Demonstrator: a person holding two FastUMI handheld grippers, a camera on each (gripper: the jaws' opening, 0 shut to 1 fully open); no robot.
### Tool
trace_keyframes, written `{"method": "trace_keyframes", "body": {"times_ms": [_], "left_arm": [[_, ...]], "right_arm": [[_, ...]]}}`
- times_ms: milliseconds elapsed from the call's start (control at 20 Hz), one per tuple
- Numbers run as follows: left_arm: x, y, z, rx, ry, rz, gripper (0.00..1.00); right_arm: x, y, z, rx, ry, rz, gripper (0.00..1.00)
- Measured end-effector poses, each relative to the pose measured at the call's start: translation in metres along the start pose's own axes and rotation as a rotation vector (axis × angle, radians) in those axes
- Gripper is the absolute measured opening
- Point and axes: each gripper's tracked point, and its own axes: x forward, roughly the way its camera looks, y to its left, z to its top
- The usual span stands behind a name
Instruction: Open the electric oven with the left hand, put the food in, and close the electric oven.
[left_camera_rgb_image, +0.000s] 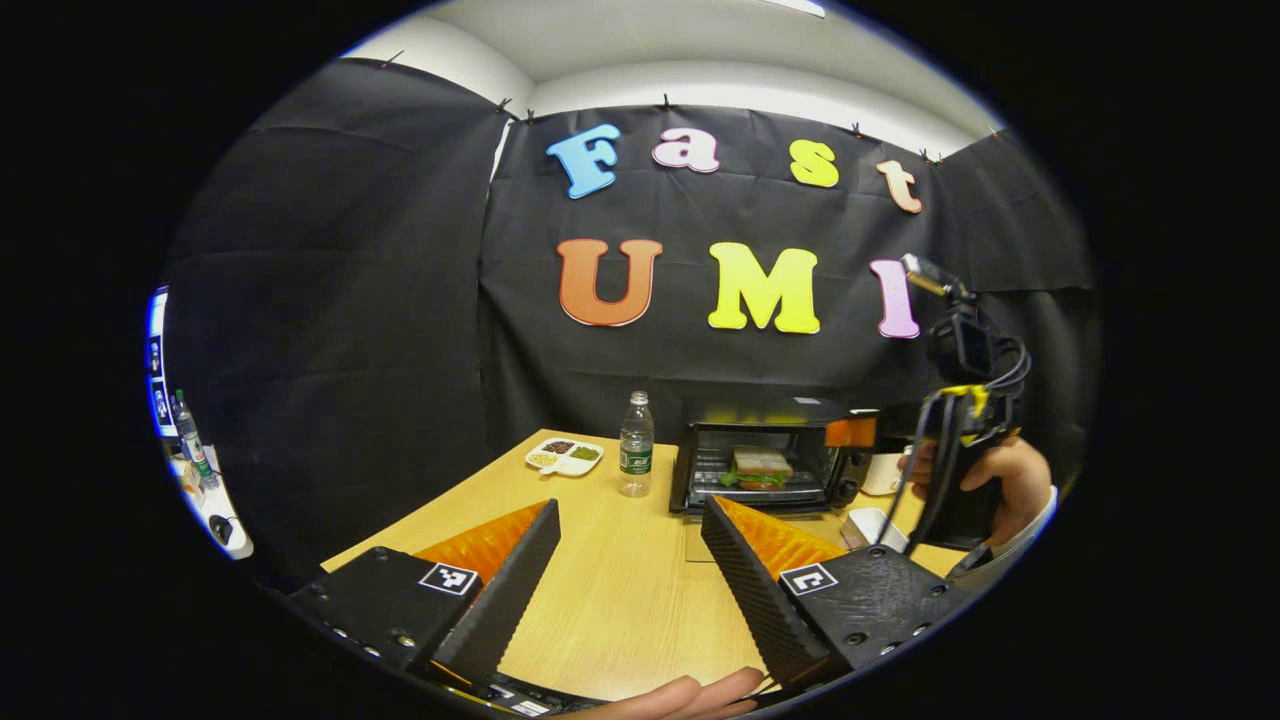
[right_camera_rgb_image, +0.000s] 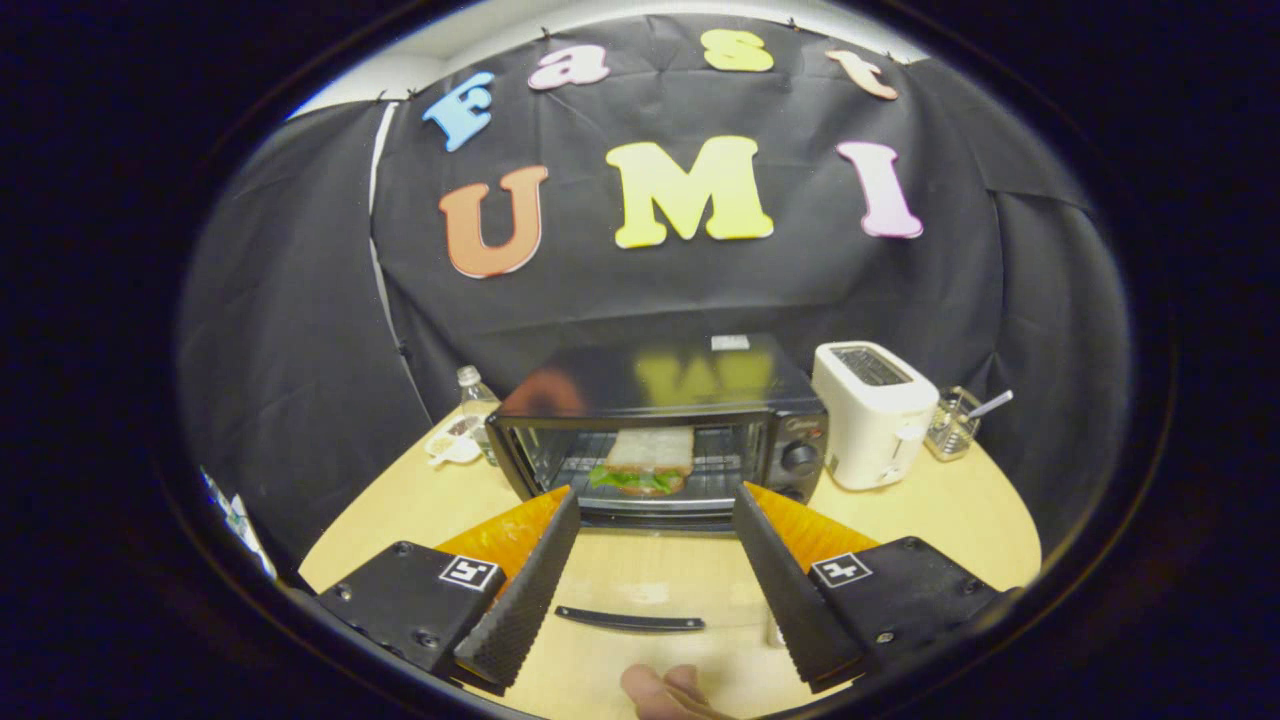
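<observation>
The black electric oven (right_camera_rgb_image: 660, 400) stands at the back of the wooden table (right_camera_rgb_image: 930, 510). Its glass door lies folded down flat, and the door handle (right_camera_rgb_image: 630, 620) is between my right gripper's fingers. A sandwich (right_camera_rgb_image: 648, 460) with lettuce rests on the rack inside. My right gripper (right_camera_rgb_image: 656, 495) is open and empty, just in front of the oven mouth. My left gripper (left_camera_rgb_image: 630, 510) is open and empty too, farther back over the table. From there the oven (left_camera_rgb_image: 765, 460) and the sandwich (left_camera_rgb_image: 760, 466) are ahead to the right. A hand (left_camera_rgb_image: 1000, 475) holds the other gripper beside the oven.
A water bottle (left_camera_rgb_image: 636, 445) and a small divided plate of food (left_camera_rgb_image: 565, 456) stand left of the oven. A white toaster (right_camera_rgb_image: 873, 412) and a glass jar with a spoon (right_camera_rgb_image: 955, 420) are to its right. A white cup (left_camera_rgb_image: 882, 472) is near the toaster.
</observation>
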Motion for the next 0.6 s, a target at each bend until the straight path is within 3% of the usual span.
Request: {"method": "trace_keyframes", "body": {"times_ms": [300,350,400,550,600], "left_arm": [[0.023,-0.043,-0.007,0.010,0.026,-0.055,0.94],[0.026,-0.051,-0.008,0.016,0.030,-0.064,0.94],[0.029,-0.058,-0.010,0.020,0.031,-0.075,0.94],[0.042,-0.082,-0.016,0.025,0.044,-0.115,0.94],[0.046,-0.089,-0.019,0.031,0.052,-0.125,0.94]], "right_arm": [[-0.092,-0.054,0.051,0.020,-0.169,-0.024,0.99],[-0.108,-0.064,0.061,0.036,-0.203,-0.028,0.89],[-0.124,-0.075,0.069,0.043,-0.232,-0.043,0.98],[-0.164,-0.111,0.093,0.021,-0.334,-0.114,0.98],[-0.175,-0.119,0.098,0.013,-0.362,-0.126,0.88]]}}
